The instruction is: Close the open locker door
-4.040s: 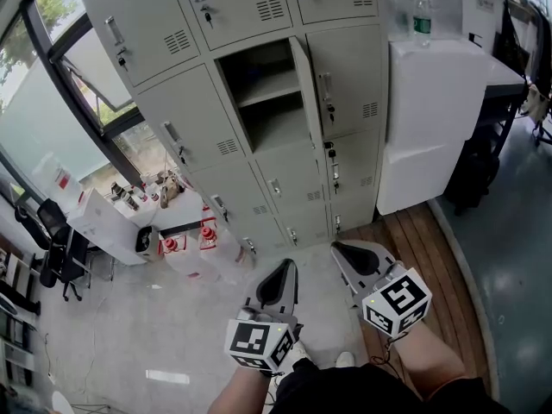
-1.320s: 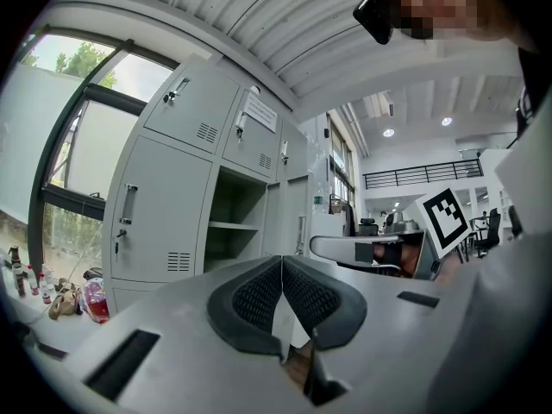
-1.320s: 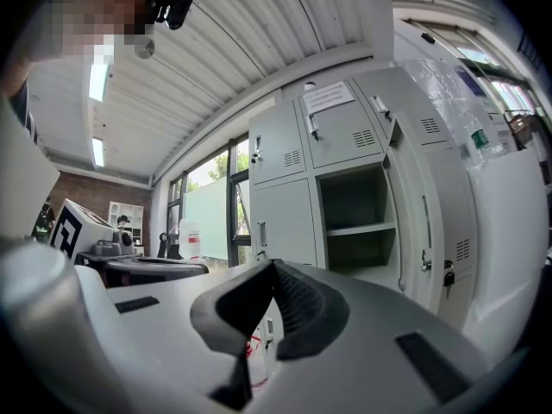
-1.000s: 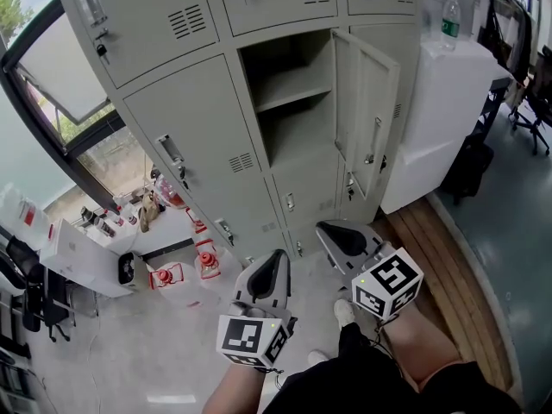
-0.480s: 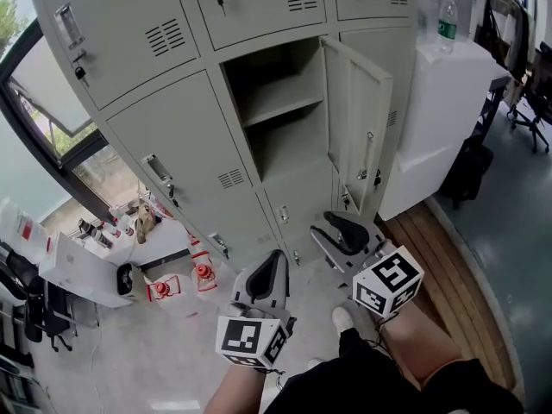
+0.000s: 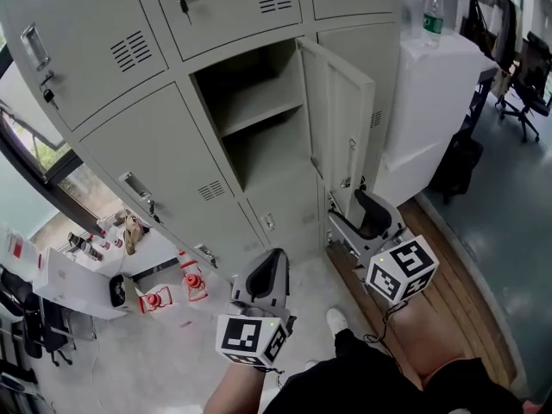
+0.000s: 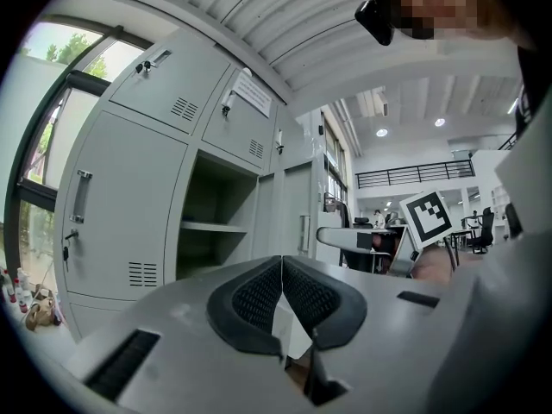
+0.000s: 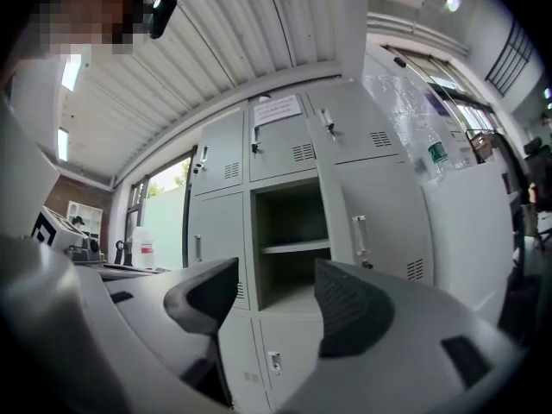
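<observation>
Pale floor (image 6: 121, 360) runs under grey lockers (image 6: 164, 162), one door (image 6: 341, 128) open.

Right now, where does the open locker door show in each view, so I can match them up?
Head view: the open locker door is upper centre, swung out toward the camera, inner face showing.
Left gripper view: near centre, foreshortened to a narrow panel.
Right gripper view: right of centre, outer face showing.
Shared landmark: the shelf, just left of the door in all three views.
</observation>
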Demonstrator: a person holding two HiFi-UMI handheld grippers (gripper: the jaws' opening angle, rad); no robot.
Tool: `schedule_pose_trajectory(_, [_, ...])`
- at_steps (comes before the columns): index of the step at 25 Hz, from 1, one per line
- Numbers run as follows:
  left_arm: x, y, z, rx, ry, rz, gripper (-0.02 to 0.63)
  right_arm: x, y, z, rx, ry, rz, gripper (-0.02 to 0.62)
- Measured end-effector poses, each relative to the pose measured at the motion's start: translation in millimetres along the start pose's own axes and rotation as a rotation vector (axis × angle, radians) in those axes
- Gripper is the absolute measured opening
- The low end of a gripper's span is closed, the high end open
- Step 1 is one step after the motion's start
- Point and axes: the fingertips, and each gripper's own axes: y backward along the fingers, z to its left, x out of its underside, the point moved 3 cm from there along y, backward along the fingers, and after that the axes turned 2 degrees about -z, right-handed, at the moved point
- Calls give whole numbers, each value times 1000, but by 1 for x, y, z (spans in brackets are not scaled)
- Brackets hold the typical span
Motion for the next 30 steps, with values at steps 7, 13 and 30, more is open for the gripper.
schedule_pose_trajectory(7, [2, -19, -8, 37, -18, 10, 18, -4, 2, -33, 58, -8, -5, 319])
schedule_pose_trajectory(13, [3, -33, -8, 45, -27, 15, 18, -3, -6, -51, 69, -14, 7, 319])
schedule_pose_trajectory(30, [4, -63, 2, 15, -26, 14, 18, -1, -37, -78, 32, -7, 41, 317])
